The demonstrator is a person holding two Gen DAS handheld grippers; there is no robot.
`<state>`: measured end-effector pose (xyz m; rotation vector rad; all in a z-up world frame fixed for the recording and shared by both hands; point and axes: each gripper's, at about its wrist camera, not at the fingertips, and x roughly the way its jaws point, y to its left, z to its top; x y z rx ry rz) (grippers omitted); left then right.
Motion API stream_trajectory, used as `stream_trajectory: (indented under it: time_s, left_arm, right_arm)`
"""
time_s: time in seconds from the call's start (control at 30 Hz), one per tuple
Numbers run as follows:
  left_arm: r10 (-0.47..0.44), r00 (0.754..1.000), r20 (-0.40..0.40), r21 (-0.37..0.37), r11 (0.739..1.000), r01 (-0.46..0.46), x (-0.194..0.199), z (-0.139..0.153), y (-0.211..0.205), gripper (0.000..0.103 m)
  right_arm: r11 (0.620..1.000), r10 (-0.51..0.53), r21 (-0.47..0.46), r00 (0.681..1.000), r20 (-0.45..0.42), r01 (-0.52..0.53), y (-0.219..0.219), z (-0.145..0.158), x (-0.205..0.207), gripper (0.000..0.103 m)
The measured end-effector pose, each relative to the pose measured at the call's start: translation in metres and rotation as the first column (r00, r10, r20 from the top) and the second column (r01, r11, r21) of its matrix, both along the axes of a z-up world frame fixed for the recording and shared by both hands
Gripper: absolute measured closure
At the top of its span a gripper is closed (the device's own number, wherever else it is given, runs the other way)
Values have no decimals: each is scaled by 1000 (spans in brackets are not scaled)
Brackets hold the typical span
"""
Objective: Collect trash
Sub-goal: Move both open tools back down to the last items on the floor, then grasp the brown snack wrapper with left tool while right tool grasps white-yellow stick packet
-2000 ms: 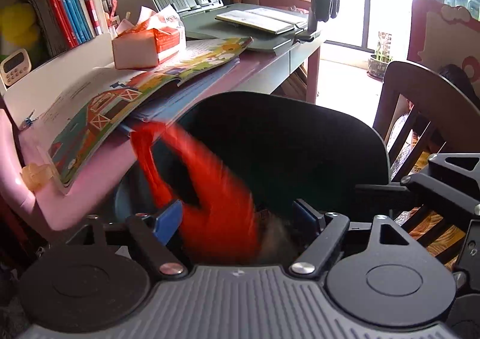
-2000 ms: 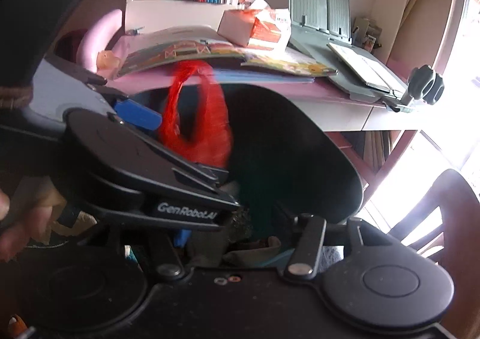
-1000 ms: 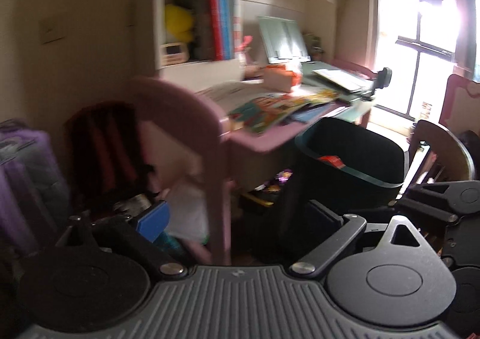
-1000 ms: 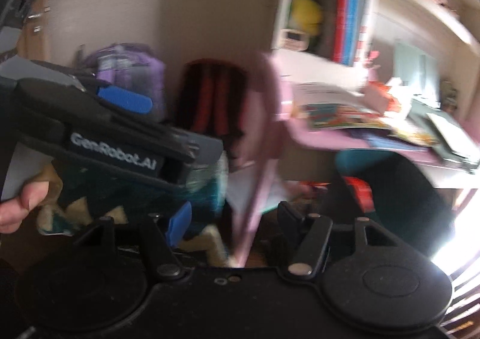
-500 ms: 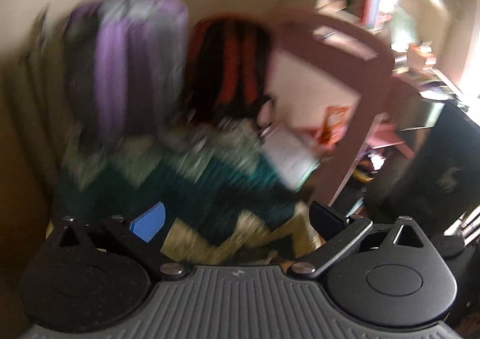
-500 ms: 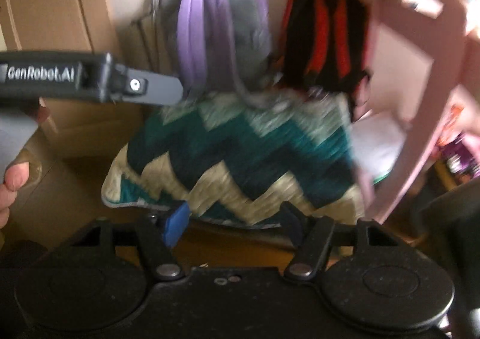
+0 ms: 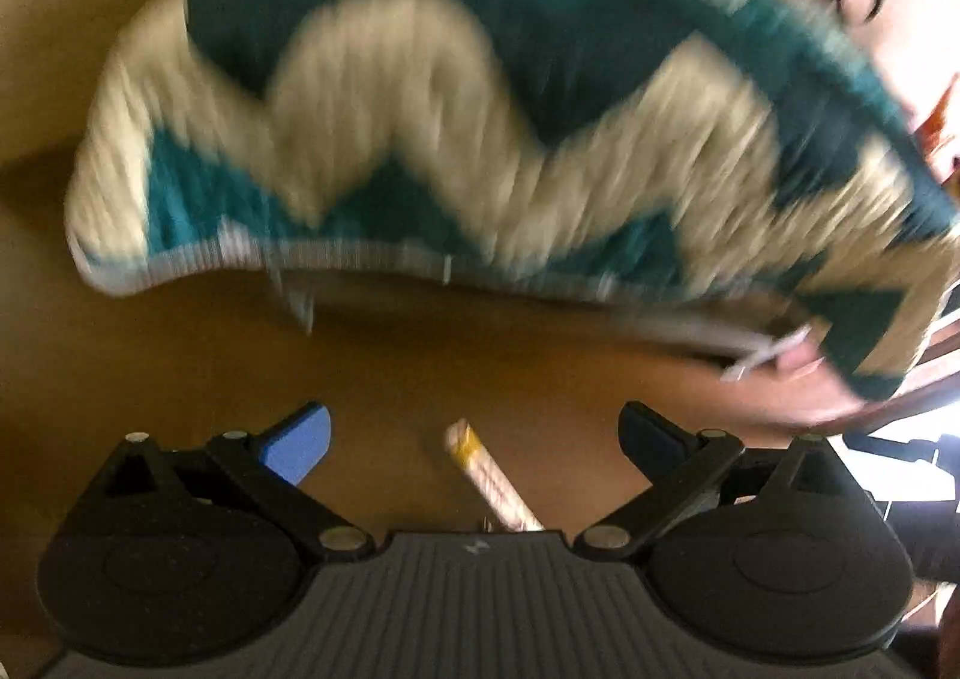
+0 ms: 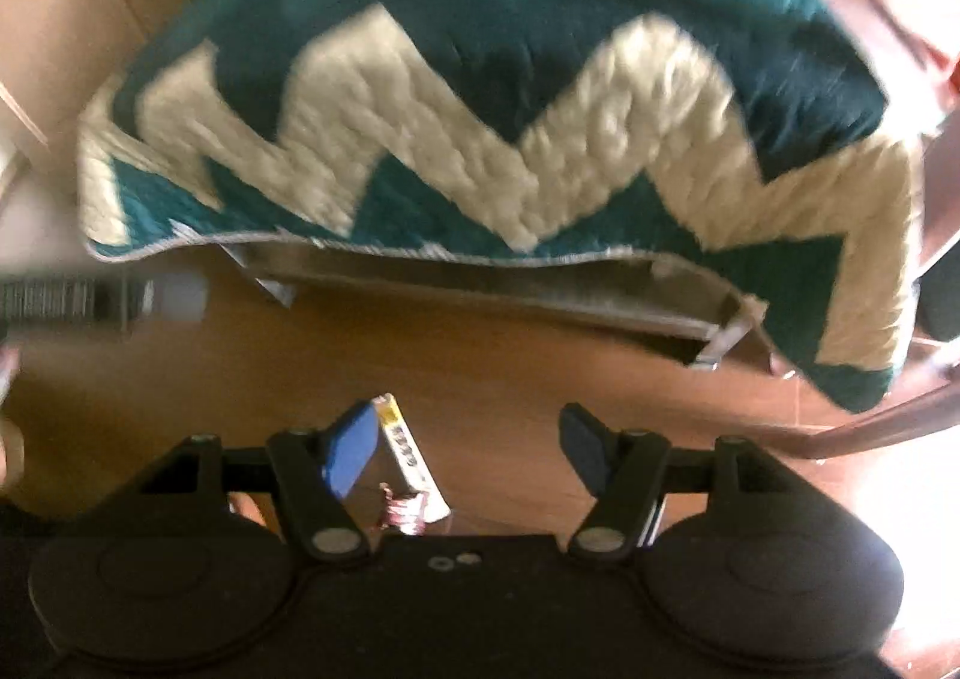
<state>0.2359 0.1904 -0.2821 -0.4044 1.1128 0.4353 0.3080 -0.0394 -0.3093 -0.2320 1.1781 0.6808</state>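
Note:
A long yellow-and-white snack wrapper (image 7: 492,481) lies on the brown wooden floor, between the fingers of my open, empty left gripper (image 7: 474,439) and close below it. In the right wrist view the same wrapper (image 8: 408,463) lies just right of the blue left fingertip (image 8: 351,451), with a small crumpled foil piece (image 8: 402,514) at its near end. My right gripper (image 8: 468,448) is open and empty above the floor. Both views are motion-blurred.
A teal and cream zigzag quilt (image 7: 480,96) drapes over a low metal-framed seat (image 8: 480,295) just ahead. Wooden cabinet doors (image 8: 72,6) stand at the left. The other gripper's blurred body (image 8: 90,298) shows at the left edge.
Both grippers swung away from the desk and black bin, where the red bag was dropped, and down toward the floor in front of the quilt. The wrapper has come into view.

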Motion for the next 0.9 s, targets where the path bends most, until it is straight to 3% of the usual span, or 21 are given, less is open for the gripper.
stream_trajectory:
  time_s: [0.13, 0.43, 0.53, 0.73, 0.9]
  left_arm:
    - [5, 987, -161, -30, 1000, -9, 2, -70, -8, 0]
    - [-38, 951, -308, -146, 989, -8, 2, -184, -19, 0]
    - [-47, 950, -310, -168, 986, -6, 5, -205, -26, 1]
    - [-137, 942, -307, -168, 982, 88, 8, -239, -48, 4]
    - [-125, 934, -335, -175, 982, 69, 14, -261, -54, 15]
  right_arm:
    - [999, 47, -16, 996, -76, -48, 27, -47, 18, 36]
    - [965, 223, -85, 949, -222, -246, 94, -149, 21, 36]
    - [958, 223, -111, 930, -292, -265, 108, -185, 22, 37]
    - [946, 246, -105, 891, -382, -306, 133, -236, 33, 37]
    - [918, 305, -117, 864, -401, -379, 156, -261, 26, 37]
